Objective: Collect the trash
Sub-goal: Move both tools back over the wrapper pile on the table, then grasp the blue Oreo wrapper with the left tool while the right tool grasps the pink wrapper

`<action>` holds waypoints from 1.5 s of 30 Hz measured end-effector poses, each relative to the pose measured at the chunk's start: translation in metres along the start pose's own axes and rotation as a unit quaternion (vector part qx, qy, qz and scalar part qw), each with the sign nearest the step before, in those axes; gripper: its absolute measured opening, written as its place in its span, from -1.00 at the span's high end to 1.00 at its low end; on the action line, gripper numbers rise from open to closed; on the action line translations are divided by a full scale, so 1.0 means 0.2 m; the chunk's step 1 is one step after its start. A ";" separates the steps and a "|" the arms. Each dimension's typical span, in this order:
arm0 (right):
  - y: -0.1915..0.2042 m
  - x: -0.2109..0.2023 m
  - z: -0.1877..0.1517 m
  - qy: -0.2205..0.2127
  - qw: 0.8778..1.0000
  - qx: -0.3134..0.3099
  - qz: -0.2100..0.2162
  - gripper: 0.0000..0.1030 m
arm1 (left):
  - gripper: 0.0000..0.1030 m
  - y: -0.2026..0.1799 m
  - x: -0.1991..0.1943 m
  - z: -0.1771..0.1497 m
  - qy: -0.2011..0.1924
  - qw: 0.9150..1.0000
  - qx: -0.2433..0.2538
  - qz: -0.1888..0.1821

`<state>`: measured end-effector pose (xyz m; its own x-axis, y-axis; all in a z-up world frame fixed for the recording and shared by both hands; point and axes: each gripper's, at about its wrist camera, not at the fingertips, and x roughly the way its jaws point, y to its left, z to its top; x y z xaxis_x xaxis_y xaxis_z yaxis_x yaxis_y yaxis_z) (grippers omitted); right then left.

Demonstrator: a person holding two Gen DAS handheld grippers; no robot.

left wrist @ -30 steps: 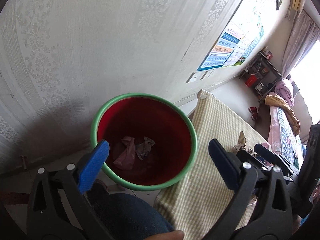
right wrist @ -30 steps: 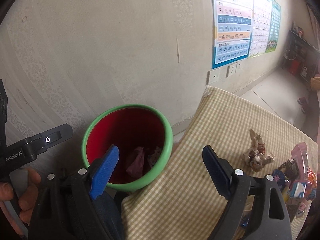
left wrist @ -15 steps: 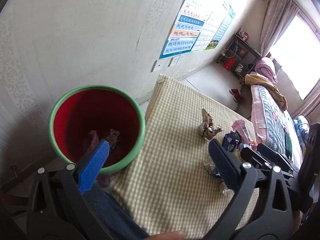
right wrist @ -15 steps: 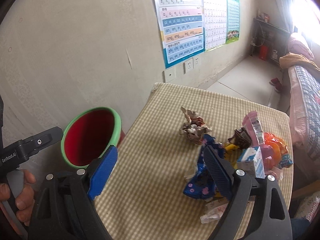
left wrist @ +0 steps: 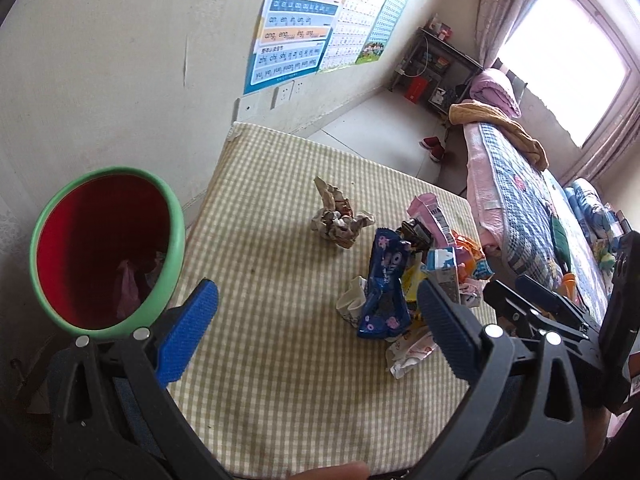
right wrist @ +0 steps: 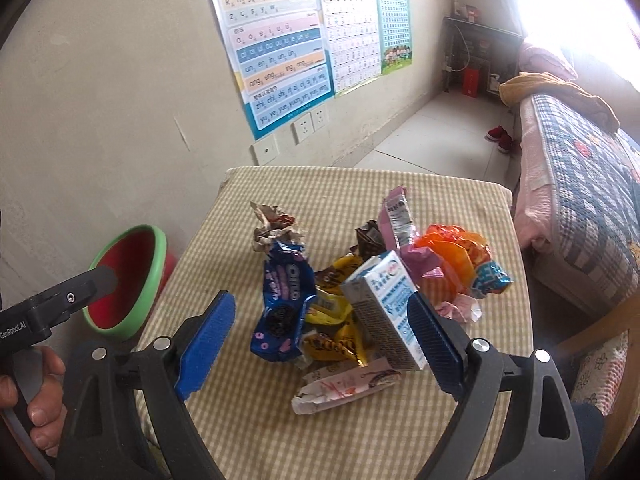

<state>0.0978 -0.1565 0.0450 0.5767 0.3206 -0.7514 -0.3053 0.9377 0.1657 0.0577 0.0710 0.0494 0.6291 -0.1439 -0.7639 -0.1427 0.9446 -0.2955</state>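
R gripper (right wrist: 320, 322) open over wrapper pile (right wrist: 360, 300).

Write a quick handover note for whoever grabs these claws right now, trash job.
Left claw: open, empty, above the checked table.
Right claw: open, empty, aimed at the wrapper pile.
Bin: beside the table's left edge, some trash already inside.
Left to do: crumpled paper, blue wrapper, milk carton and the remaining wrappers, all on the table.
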 end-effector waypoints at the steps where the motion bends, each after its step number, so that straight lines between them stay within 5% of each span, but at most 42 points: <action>1: -0.03 0.00 0.00 0.000 1.000 0.004 -0.003 -0.65 | -0.89 -0.02 0.02 0.00 0.003 1.000 0.003 -0.001; 24: -0.56 0.16 -0.11 0.039 0.992 0.105 -0.061 -0.65 | -0.89 -0.30 0.43 -0.02 0.077 0.996 0.053 -0.008; 39: -0.70 0.40 -0.15 0.082 0.984 0.152 -0.041 -0.64 | -0.89 -0.34 0.72 -0.02 0.124 0.990 0.072 -0.005; 45: -0.74 0.46 -0.17 0.095 0.982 0.161 -0.036 -0.40 | -0.69 -0.35 0.81 -0.03 0.141 0.987 0.077 -0.002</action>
<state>0.1696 -0.2698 -0.0703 0.4269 0.2494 -0.8692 0.0049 0.9606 0.2780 0.1641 -0.0211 -0.0565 0.3886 -0.2028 -0.8988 -0.0102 0.9745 -0.2243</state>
